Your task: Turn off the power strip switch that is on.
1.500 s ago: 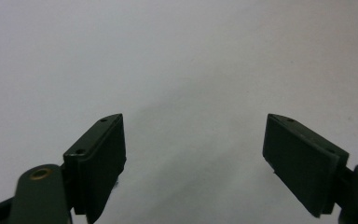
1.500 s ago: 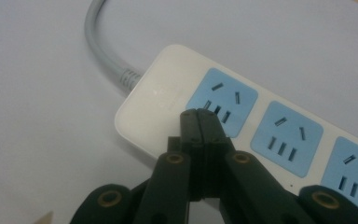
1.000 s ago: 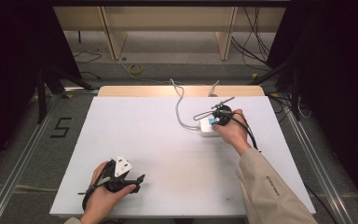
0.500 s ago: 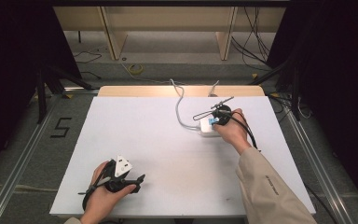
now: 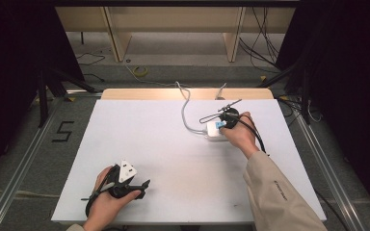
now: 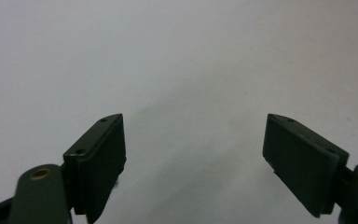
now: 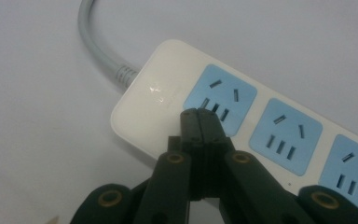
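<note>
Right gripper (image 7: 199, 114): jaws together, tip over power strip (image 7: 242, 116). Left gripper (image 6: 193, 154): jaws apart, empty. Step unclear; next likely press or nudge.

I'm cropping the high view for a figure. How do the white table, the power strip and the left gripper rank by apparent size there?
1. White table, by far the largest.
2. Left gripper.
3. Power strip, partly hidden under the right hand, so this last ranking is unsure.
</note>
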Available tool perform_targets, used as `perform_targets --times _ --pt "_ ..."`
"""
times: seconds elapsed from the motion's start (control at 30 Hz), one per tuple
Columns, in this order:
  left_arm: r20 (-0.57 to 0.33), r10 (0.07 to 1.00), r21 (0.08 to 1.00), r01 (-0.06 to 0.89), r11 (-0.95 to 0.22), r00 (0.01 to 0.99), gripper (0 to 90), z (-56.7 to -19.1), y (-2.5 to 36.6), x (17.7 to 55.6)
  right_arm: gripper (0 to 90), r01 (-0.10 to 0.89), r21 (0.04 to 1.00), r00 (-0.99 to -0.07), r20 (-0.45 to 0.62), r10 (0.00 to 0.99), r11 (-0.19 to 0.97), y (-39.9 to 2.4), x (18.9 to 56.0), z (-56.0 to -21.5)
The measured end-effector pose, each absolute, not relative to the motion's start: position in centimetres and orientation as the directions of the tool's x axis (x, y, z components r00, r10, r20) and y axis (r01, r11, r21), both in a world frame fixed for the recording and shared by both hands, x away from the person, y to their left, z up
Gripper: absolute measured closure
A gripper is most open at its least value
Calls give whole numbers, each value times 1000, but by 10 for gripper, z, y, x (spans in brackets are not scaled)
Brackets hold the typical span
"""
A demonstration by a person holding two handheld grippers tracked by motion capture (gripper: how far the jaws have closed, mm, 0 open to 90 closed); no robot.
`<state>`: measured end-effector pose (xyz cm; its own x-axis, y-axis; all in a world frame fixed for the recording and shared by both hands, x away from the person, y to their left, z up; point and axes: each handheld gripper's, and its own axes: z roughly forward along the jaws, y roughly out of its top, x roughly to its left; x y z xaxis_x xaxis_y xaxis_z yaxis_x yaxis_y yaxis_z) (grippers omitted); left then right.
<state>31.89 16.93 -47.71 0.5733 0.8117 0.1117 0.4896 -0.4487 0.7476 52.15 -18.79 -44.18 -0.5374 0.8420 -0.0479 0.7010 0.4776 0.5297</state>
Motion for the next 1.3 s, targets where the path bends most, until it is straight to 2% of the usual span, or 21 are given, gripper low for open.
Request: perform_targets --times 1.3 --pt "116 811 748 487 -450 573 209 -477 170 319 900 709 521 -531 -49 846 475 -185 523 -442"
